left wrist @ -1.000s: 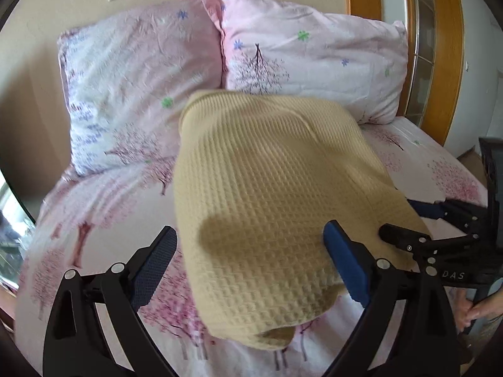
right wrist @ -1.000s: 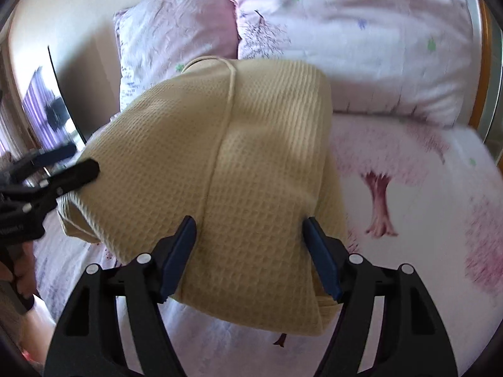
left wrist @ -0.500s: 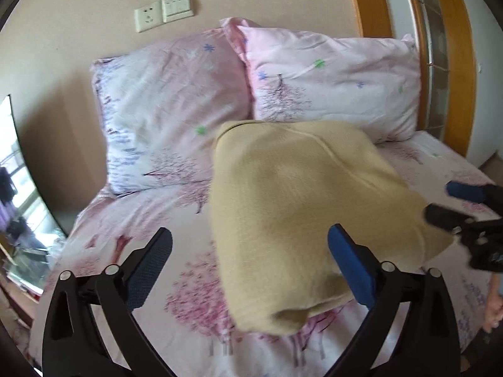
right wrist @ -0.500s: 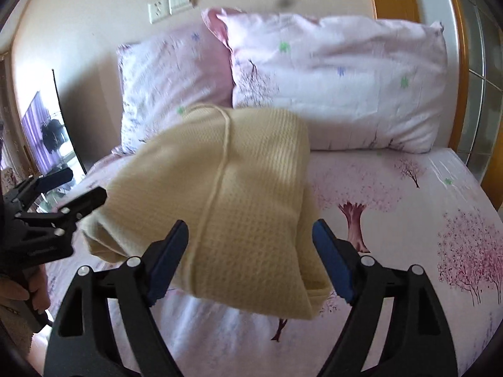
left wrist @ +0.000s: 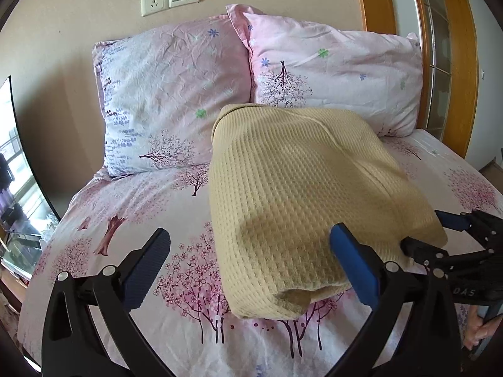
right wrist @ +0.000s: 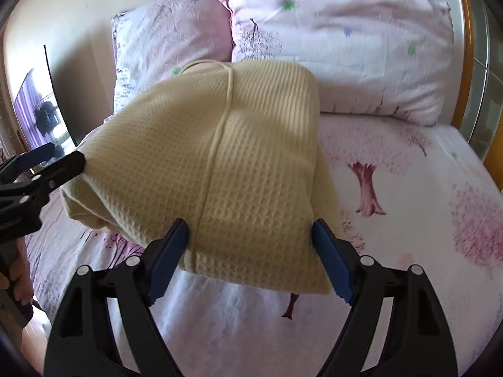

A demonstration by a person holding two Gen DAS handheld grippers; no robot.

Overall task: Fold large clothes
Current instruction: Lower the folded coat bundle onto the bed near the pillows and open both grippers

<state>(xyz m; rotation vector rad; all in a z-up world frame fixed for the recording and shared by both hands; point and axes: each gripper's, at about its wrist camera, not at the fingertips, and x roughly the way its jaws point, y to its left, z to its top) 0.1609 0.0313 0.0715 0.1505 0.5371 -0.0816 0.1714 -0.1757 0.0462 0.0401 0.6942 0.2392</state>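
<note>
I am holding both grippers over the bed, each facing the folded yellow waffle-knit garment (left wrist: 301,194) lying on the pink floral sheet (left wrist: 132,207). My left gripper (left wrist: 248,262) is standing wide open; its left pad is hanging over bare sheet, while its right pad is sitting in front of the bundle's near corner, so the garment is lying mostly ahead and to the right of those jaws. My right gripper (right wrist: 250,259) is opening, with the near edge of the garment between its blue pads; I cannot tell whether they are touching the cloth. Beyond the bundle, two floral pillows (left wrist: 333,72) are leaning against the wall.
</note>
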